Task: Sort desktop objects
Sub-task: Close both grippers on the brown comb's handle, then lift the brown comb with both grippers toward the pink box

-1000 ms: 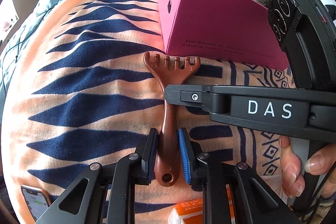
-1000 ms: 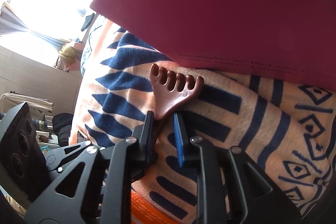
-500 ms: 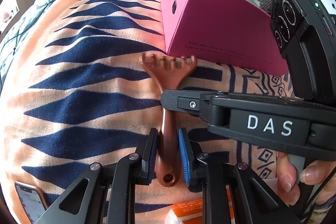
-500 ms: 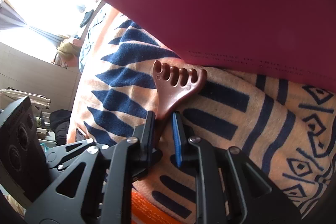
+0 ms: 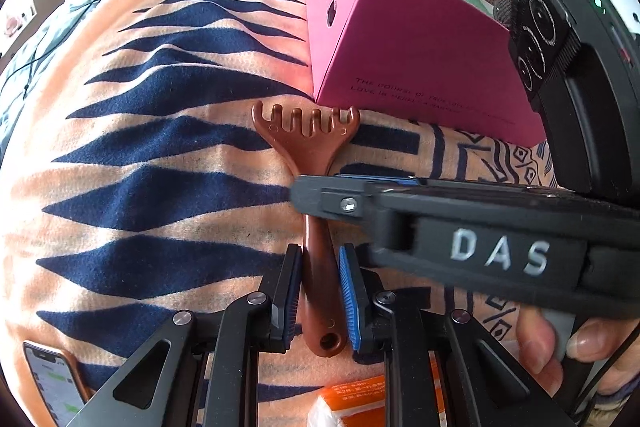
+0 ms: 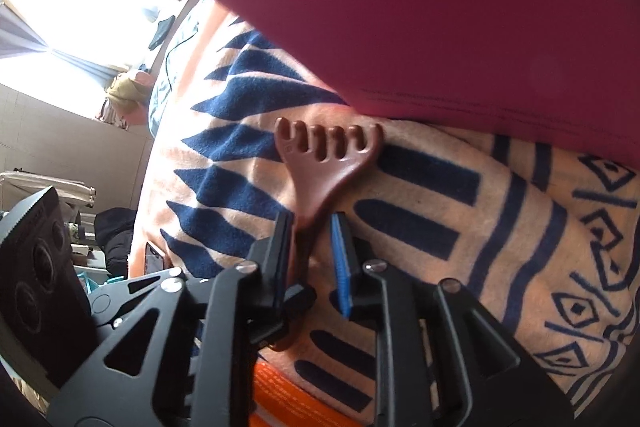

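Box [image 5: 408,67] nearer now, scraper [image 5: 316,227] tines beside its bottom edge.

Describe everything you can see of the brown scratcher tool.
The brown scratcher looks like glossy plastic: a fan-shaped head with short teeth pointing at the pink box, a slim handle, and a hanging hole at its end. It lies flat on the striped blanket. The left gripper brackets the handle; the right gripper brackets its neck.

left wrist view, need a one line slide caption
Both tongs, left and right, straddle a brown rake-shaped scratcher lying on a striped blanket beside a pink box.
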{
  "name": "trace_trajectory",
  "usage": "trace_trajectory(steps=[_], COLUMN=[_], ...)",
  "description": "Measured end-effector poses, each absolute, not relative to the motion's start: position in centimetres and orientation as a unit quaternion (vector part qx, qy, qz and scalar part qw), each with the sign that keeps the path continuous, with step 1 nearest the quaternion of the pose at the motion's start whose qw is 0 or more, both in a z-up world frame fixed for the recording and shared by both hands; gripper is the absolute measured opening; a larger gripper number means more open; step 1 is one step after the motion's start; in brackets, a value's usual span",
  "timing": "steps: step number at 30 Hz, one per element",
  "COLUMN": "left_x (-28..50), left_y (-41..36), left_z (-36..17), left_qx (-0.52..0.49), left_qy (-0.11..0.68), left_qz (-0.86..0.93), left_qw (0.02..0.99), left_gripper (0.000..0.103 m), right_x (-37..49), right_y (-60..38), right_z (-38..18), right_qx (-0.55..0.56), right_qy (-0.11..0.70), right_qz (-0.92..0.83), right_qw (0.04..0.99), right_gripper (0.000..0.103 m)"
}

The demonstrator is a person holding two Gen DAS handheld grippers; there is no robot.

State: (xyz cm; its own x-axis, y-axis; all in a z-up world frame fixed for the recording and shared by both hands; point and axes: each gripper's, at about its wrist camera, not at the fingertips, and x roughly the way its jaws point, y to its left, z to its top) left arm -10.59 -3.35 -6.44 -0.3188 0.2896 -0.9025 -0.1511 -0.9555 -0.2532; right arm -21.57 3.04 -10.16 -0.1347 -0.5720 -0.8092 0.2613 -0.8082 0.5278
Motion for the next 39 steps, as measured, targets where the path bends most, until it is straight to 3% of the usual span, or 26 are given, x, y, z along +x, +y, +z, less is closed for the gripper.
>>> trace_trajectory(steps=[4,5,23,30,39], left_x=[-10.4,-10.3,-9.4,-8.7,-11.2], left_y=[-3.1,-3.1,-1.2,-4.4,-2.4], left_z=[-6.2,-6.2,-2.6,2.8,2.3], left_qx=[-0.568,-0.568,-0.527,-0.498,-0.467], left_qy=[-0.066,-0.068,-0.074,-0.066,-0.046], left_qz=[0.809,0.809,0.831,0.844,0.852], left_qw=[0.136,0.137,0.161,0.189,0.23], left_gripper=[0.019,0.019,0.013,0.012,0.011], right_x=[-21.4,-21.4,-20.4,-19.7,-18.2], right_y=[1.9,1.8,4.8,6.7,9.8], right_z=[-9.8,-9.7,-7.0,-4.6,-1.7], right_qx=[0.588,0.587,0.556,0.528,0.495], right_qy=[-0.094,-0.09,-0.185,-0.21,-0.231], right_qz=[-0.752,-0.754,-0.747,-0.756,-0.77], right_qw=[0.281,0.28,0.315,0.325,0.33], right_gripper=[0.025,0.02,0.016,0.015,0.016])
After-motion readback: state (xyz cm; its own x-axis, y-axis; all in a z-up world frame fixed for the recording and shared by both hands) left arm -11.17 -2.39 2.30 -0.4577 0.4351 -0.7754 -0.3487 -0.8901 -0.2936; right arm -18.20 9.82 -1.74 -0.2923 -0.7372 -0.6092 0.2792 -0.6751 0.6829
